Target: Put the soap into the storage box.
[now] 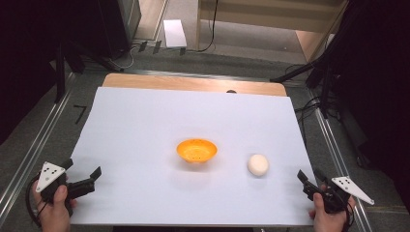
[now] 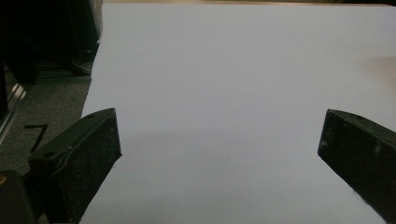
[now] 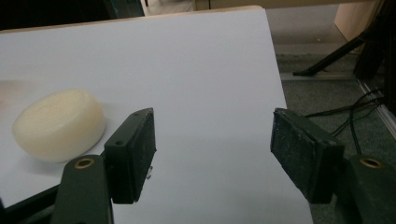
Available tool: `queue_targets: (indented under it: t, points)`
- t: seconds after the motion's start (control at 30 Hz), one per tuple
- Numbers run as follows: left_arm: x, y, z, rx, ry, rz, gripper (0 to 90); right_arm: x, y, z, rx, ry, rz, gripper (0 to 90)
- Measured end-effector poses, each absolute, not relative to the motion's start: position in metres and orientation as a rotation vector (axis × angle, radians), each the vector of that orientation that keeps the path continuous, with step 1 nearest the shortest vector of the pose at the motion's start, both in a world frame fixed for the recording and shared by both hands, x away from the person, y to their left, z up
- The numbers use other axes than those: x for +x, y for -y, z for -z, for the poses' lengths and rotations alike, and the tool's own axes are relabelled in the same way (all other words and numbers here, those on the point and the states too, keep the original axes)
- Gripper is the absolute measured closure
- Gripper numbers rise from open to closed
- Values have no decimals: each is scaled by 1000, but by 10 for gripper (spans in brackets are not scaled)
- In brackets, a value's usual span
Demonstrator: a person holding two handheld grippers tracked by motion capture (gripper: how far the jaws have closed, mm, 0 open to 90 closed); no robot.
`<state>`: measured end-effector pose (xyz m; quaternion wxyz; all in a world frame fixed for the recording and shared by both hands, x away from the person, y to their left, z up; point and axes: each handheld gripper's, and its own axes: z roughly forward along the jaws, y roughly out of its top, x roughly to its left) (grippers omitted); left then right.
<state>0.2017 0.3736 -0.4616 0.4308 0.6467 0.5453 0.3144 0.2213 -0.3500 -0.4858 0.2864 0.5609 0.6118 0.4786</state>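
An orange bowl (image 1: 196, 150) stands in the middle of the white sheet (image 1: 145, 121). A cream-white round lump (image 1: 258, 165) lies to its right, and also sits left of the jaws (image 3: 58, 123) in the right gripper view. My right gripper (image 1: 310, 175) (image 3: 212, 121) is near the sheet's front right corner, a little right of the lump, its jaws apart with nothing between them. Held at the front left edge, my left gripper (image 1: 83, 168) (image 2: 219, 128) is wide open over bare sheet.
The sheet covers a wooden table (image 1: 193, 83) whose far edge shows. Metal rails (image 1: 34, 145) run along both sides on grey floor. Dark stands and cables (image 1: 319, 82) crowd the right side, and a white box (image 1: 174, 33) lies on the floor beyond.
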Motion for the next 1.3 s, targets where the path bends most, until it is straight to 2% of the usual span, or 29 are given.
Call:
queue_targets:
  t: [0.1,0.23,0.3,0.33,0.4,0.5,1.3]
  points:
    - [202,-374,462,1616,-1359,-784,0,225,348,483,1423,-1685,-1324,376]
    - [201,-373,462,1611,-1355,-790,0,225,344,471,1438,-1747,-1311,354]
    - [201,-373,462,1612,-1352,-791,0,224,341,465,1463,-1769,-1302,251]
    - [201,-373,462,1612,-1352,-791,0,224,341,465,1463,-1769,-1302,251]
    - [201,-373,462,1610,-1352,-791,0,224,334,460,1461,-1822,-1307,179]
    - [201,-373,462,1612,-1354,-790,0,225,324,456,1427,-1888,-1247,137]
    - [203,-372,462,1637,-1362,-794,0,260,273,446,1353,-2385,-901,128]
